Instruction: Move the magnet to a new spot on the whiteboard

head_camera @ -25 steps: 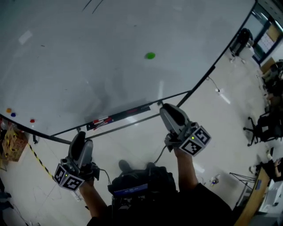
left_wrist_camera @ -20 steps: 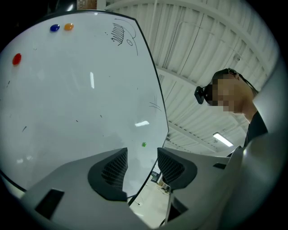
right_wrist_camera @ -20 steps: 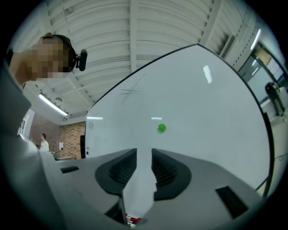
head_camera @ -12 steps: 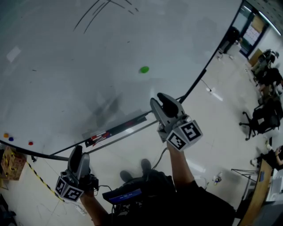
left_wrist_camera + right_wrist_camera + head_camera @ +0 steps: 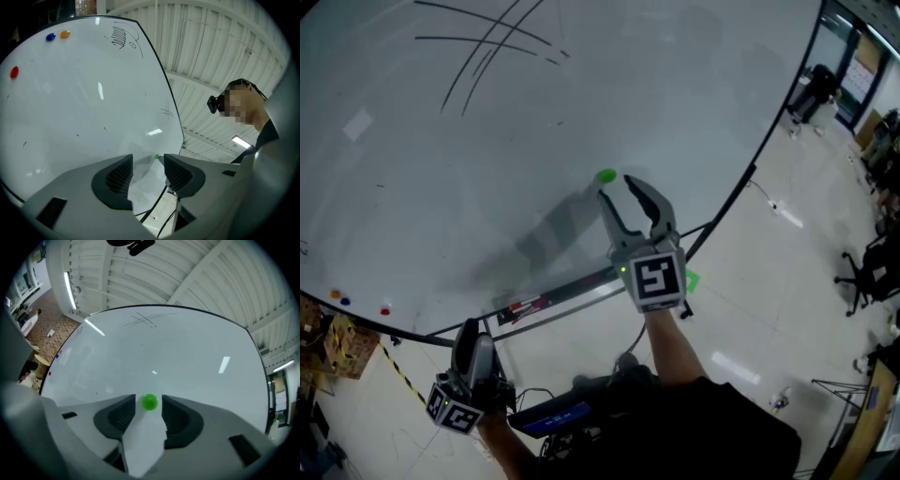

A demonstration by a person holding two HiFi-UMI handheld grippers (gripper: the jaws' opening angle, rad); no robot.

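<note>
A small green magnet (image 5: pixel 606 176) sticks to the large whiteboard (image 5: pixel 534 112). My right gripper (image 5: pixel 617 187) is raised to the board with its jaws wide apart; they have just been opening. In the right gripper view the green magnet (image 5: pixel 149 402) shows in the gap at the tips of my right gripper (image 5: pixel 149 405), and neither pad presses on it. My left gripper (image 5: pixel 474 342) hangs low, below the board's bottom edge, and holds nothing. In its own view the left gripper (image 5: pixel 148 159) shows a gap between the pads, with the green magnet (image 5: pixel 157 156) far off.
Red (image 5: pixel 385 311), blue (image 5: pixel 344 301) and orange (image 5: pixel 335 294) magnets sit at the board's lower left. A marker tray (image 5: pixel 525 307) runs along the bottom edge. Pen strokes (image 5: pixel 487 47) cross the top. Office chairs (image 5: pixel 862 281) stand at the right.
The right gripper has risen from below the board's edge up to the green magnet, rolled about its axis, and its jaws have spread. The left gripper stayed low.
</note>
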